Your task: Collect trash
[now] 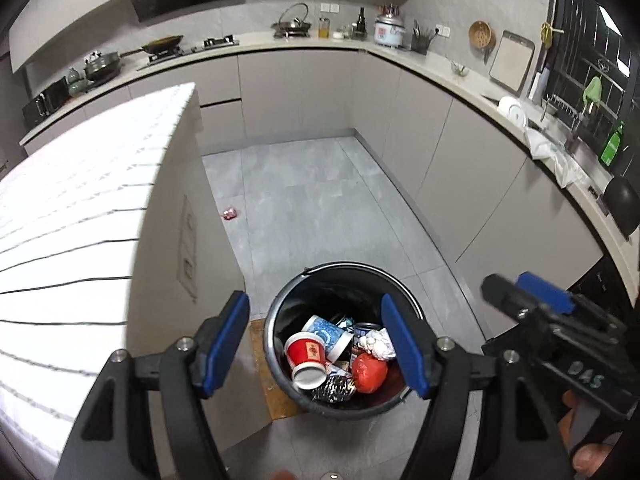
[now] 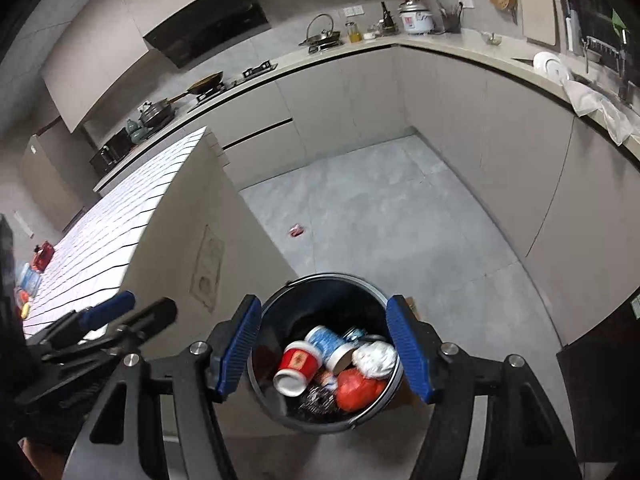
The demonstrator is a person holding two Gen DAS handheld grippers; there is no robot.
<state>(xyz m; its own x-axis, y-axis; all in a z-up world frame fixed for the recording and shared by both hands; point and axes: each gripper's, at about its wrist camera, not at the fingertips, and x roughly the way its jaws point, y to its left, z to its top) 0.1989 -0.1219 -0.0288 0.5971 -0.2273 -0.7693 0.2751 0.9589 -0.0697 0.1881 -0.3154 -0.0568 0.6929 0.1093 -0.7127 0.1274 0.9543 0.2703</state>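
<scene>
A black trash bin (image 1: 340, 265) (image 2: 332, 276) stands on the grey floor beside the island. It holds a red paper cup (image 1: 308, 354) (image 2: 296, 360), a blue-and-white cup (image 1: 326, 334) (image 2: 328, 342), crumpled white paper (image 1: 376, 342) (image 2: 376, 358) and a red-orange wad (image 1: 370, 372) (image 2: 356, 390). My left gripper (image 1: 313, 298) (image 2: 148, 302) hangs open above the bin with nothing between its blue pads. Beside it, my right gripper (image 2: 324, 300) (image 1: 506, 280) is also open and empty over the bin. A small pink wrapper (image 1: 231, 213) (image 2: 296, 231) lies on the floor farther off, near the island's side.
The island with a white tiled top (image 1: 80, 200) (image 2: 120, 208) rises on the left; small colourful items (image 2: 36, 268) sit on its near end. Grey cabinets under a cluttered counter (image 1: 440, 68) wrap the back and right. A brown board (image 1: 262, 364) lies under the bin.
</scene>
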